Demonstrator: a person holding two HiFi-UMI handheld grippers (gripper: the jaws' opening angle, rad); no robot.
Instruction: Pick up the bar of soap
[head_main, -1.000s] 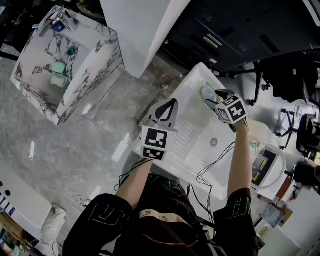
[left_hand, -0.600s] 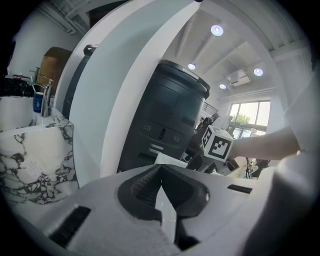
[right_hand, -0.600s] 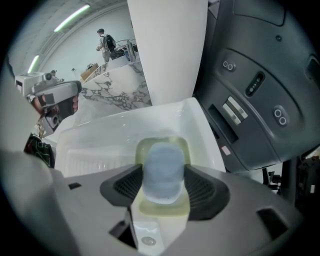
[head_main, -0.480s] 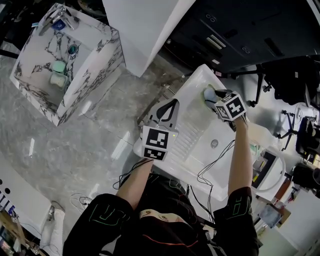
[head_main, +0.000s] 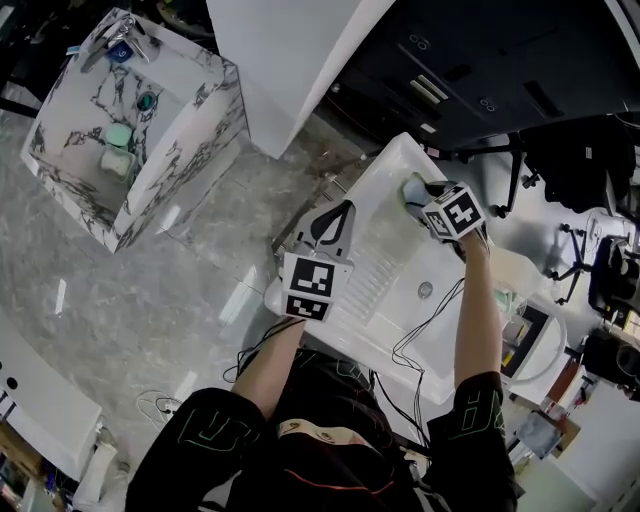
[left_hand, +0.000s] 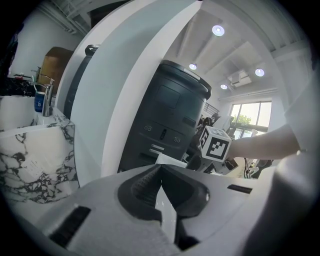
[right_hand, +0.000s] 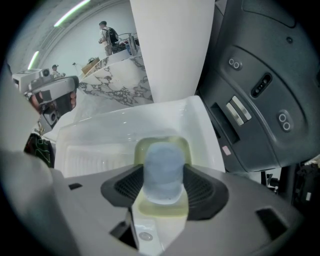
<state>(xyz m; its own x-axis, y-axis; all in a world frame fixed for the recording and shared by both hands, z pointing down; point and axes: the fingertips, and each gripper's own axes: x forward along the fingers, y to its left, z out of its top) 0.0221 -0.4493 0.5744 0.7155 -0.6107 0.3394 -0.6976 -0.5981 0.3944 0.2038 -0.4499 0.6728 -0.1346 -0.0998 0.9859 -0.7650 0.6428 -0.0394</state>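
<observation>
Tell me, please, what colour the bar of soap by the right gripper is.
The bar of soap is pale blue, seen best in the right gripper view.

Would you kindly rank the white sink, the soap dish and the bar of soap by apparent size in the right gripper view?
Largest: white sink.
Then: soap dish.
Smallest: bar of soap, only slightly smaller than the soap dish.

Head view steeply down, right gripper view close, sharing white sink (head_main: 395, 235), left seemingly sideways
</observation>
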